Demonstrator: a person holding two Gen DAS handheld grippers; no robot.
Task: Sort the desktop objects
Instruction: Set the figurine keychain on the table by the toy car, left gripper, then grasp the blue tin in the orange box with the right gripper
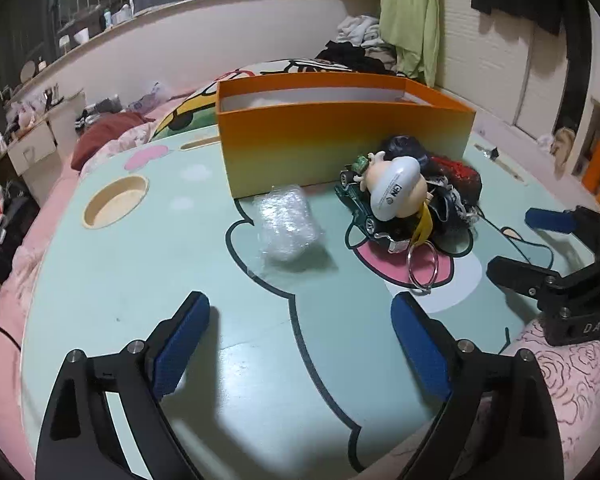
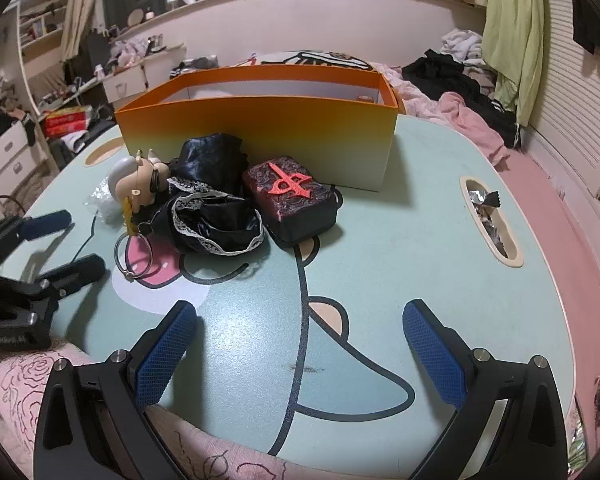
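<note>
An orange open box (image 1: 340, 136) (image 2: 260, 128) stands at the back of the mint cartoon table (image 1: 140, 280). In front of it lie a clear bubble-wrap bundle (image 1: 286, 224), a white-headed toy figure (image 1: 396, 188) (image 2: 140, 180) with a metal key ring (image 1: 422, 264), a green toy car (image 1: 358, 204), black lace cloth (image 2: 212, 208) and a dark block with a red emblem (image 2: 292, 196). My left gripper (image 1: 300, 312) (image 2: 80, 240) hangs open over the table, short of the bubble wrap, with nothing between its fingers. My right gripper (image 2: 300, 312) (image 1: 518, 242) is open and empty, near the table's front edge.
A round cup hole (image 1: 116, 202) is cut into the table's left side, and a slot with foil wrappers (image 2: 488, 216) into its right. Pink rose-print fabric (image 2: 32, 380) lies at the front edge. Bedding and clothes (image 2: 460, 76) surround the table.
</note>
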